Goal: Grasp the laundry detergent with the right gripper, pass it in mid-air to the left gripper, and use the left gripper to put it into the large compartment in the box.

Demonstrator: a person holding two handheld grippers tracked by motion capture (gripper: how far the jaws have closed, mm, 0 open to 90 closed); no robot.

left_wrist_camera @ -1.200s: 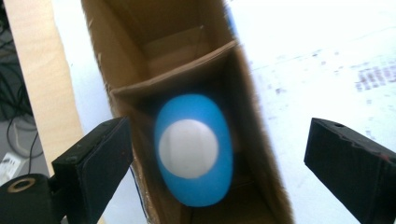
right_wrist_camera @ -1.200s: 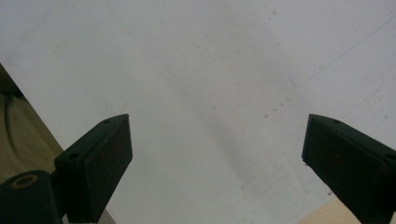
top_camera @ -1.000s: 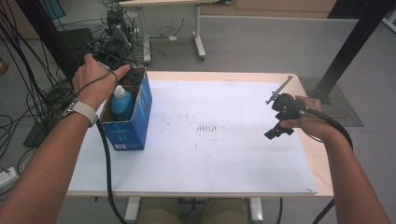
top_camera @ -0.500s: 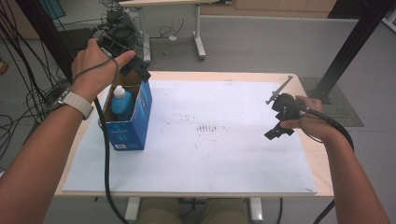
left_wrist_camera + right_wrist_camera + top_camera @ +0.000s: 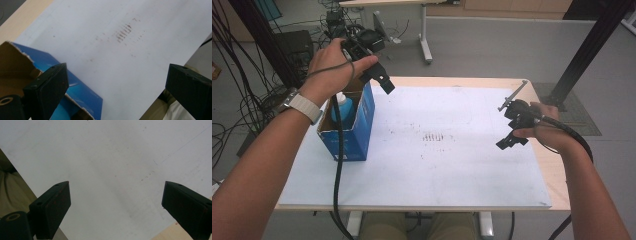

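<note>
A blue cardboard box (image 5: 353,132) with its top torn open stands at the left of the white sheet (image 5: 452,175). Inside it stands a bottle (image 5: 343,104) with a blue body and a white cap. My left gripper (image 5: 381,79) is held in the air above the box's far corner, jaws wide open and empty. In the left gripper view the gripper (image 5: 117,75) looks down past the box's edge (image 5: 82,91) onto the sheet. My right gripper (image 5: 511,131) hovers low over the sheet's right side. Its jaws (image 5: 115,192) stand wide open with nothing between them.
A patch of brown marks (image 5: 434,136) stains the middle of the sheet. The wooden table (image 5: 558,185) shows as a narrow strip along the right edge. The left gripper's cable (image 5: 337,165) hangs in front of the box. Cables and a black post (image 5: 582,55) stand on the floor behind.
My left hand has lifted the gripper up from the box opening and toward the table's far side, empty. The bottle stays in the box. The right gripper has not moved.
</note>
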